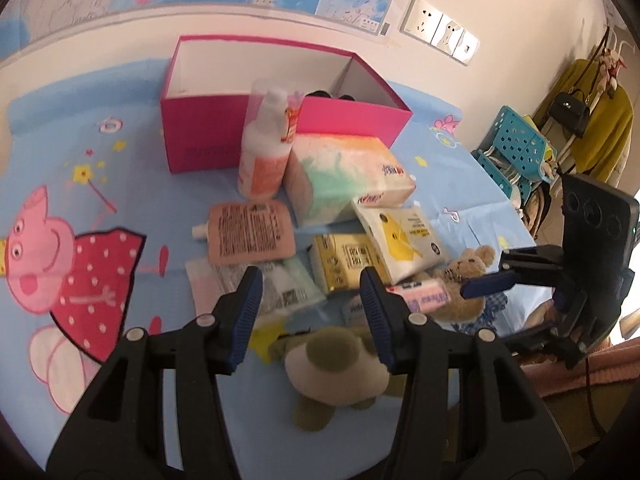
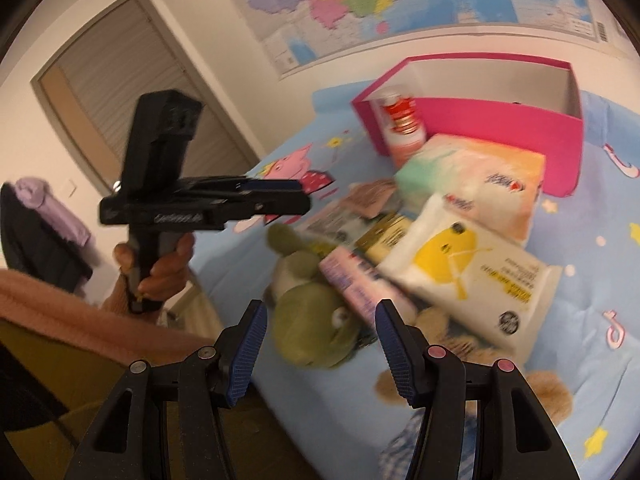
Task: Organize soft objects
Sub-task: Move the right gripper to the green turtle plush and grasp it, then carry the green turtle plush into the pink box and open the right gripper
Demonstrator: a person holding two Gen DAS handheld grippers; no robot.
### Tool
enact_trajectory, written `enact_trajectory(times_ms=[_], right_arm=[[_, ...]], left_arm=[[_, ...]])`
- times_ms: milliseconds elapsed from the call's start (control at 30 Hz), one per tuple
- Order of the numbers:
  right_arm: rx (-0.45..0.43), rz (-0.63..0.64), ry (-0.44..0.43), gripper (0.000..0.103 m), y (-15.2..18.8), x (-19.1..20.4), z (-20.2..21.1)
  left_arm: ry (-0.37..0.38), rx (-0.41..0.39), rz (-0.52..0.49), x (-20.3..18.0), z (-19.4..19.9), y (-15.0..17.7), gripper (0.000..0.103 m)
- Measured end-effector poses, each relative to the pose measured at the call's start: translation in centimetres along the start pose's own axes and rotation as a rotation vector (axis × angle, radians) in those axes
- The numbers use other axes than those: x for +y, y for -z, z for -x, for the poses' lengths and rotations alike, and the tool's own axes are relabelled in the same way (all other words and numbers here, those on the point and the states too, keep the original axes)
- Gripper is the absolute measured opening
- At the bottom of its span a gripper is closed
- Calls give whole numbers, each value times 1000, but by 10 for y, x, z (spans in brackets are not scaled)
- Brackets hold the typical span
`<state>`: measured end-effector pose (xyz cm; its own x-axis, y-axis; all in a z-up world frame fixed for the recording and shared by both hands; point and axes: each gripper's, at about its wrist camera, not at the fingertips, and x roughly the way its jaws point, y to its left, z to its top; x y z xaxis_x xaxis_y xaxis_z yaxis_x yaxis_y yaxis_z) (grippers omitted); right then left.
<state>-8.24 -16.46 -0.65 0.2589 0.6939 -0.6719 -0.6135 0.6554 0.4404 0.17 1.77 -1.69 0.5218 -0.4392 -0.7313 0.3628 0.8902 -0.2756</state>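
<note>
Wall map above, white wall with sockets [image 1: 440,30] at 1 o'clock; a blue cartoon-print cloth [image 1: 80,184] covers the worktop. Pink open box [image 1: 208,132] sits at 12 o'clock in the left wrist view, white inside, a dark item barely visible at its far corner. White-and-orange bottle [image 1: 264,148] stands just in front of the box, touching the pastel tissue pack [image 1: 344,176] at its right. Peach pouch [image 1: 252,234] lies flat below the bottle. White-and-yellow wipes pack [image 1: 400,240] leans over a yellow packet [image 1: 344,264] near centre. Green plush toy [image 1: 336,368] lies at 6 o'clock, directly beyond the left claw [image 1: 312,320], whose fingers stand apart, holding nothing. Small tan teddy bear [image 1: 468,276] lies at 3 o'clock, with a pink-labelled pack [image 1: 424,298] against it. Right claw [image 2: 320,340] fingers apart, empty, poised over the green plush toy [image 2: 312,316]; pink-labelled pack [image 2: 360,284] just right of it, wipes pack [image 2: 468,272] at 2 o'clock. In the right wrist view, the person's left hand [image 2: 160,268] grips the other tool's handle at 9 o'clock. Blue basket [image 1: 516,148] and yellow garment [image 1: 600,120] stand off the worktop at 2 o'clock.
</note>
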Motion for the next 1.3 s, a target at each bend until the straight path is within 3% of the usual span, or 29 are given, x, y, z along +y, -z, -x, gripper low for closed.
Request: enact_trajectory(times_ms=[133, 300, 533, 600, 767, 1067, 1300], right_arm=[[36, 17, -36, 58, 8, 13, -6], [91, -6, 25, 58, 15, 13, -29], [49, -40, 52, 57, 12, 10, -40], [48, -41, 69, 57, 12, 9, -42], [42, -82, 66, 48, 17, 2, -47], [-5, 11, 57, 47, 4, 23, -22], [-92, 111, 46, 47, -34, 38, 4]], left_arm=[[30, 15, 21, 5, 1, 12, 52], [84, 43, 33, 8, 3, 25, 53], [113, 101, 24, 9, -6, 42, 55], [132, 102, 35, 12, -10, 44, 61], [178, 113, 34, 7, -16, 46, 61], [150, 4, -19, -11, 26, 36, 61], [95, -124, -67, -21, 64, 4, 61]])
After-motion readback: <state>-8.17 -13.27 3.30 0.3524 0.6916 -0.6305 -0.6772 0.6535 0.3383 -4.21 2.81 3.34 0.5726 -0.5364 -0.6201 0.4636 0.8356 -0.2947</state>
